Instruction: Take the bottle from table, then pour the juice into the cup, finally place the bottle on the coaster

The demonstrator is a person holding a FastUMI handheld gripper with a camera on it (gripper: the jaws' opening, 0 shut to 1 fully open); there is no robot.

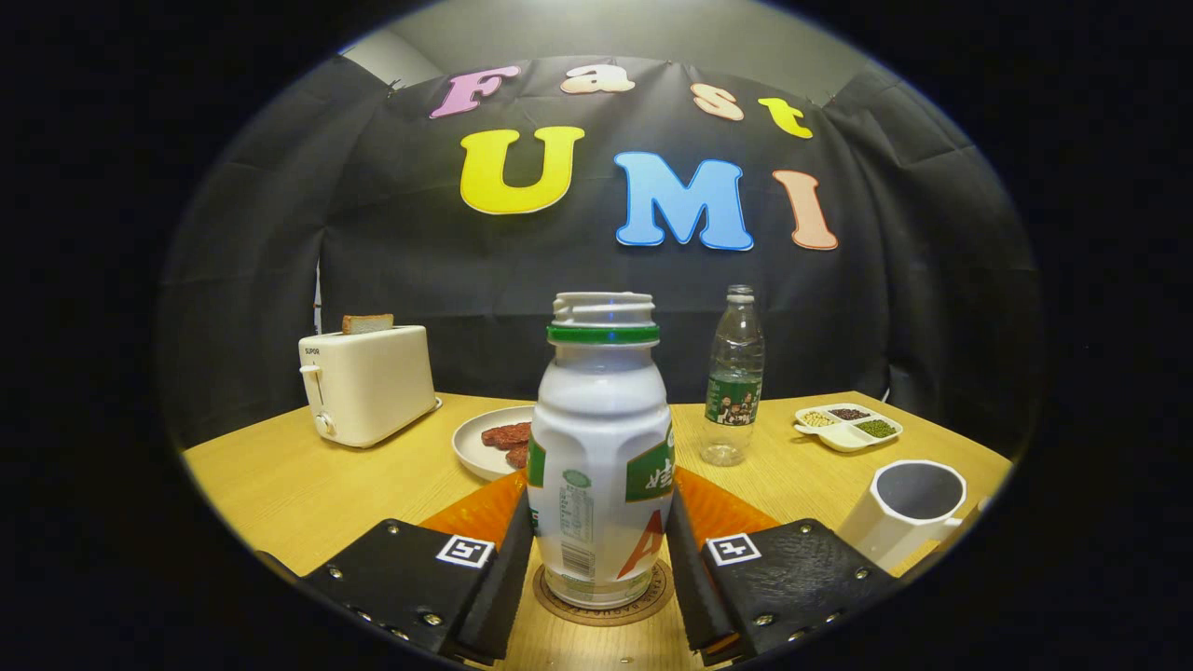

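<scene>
A white juice bottle (601, 447) with a green neck ring and no cap stands upright on a round brown coaster (655, 595) on the wooden table. My gripper (601, 531) holds it: both fingers press against the bottle's lower sides, left and right. The bottle's base rests flat on the coaster. A white angular cup (909, 513) stands to the right, just beyond the right finger; I cannot see whether it holds juice.
Beyond the bottle lie a white plate (473, 445) with dark red pieces, a clear plastic water bottle (734, 377), and a divided white dish (848, 426) of grains. A white toaster (366, 382) with a slice in it stands at the far left.
</scene>
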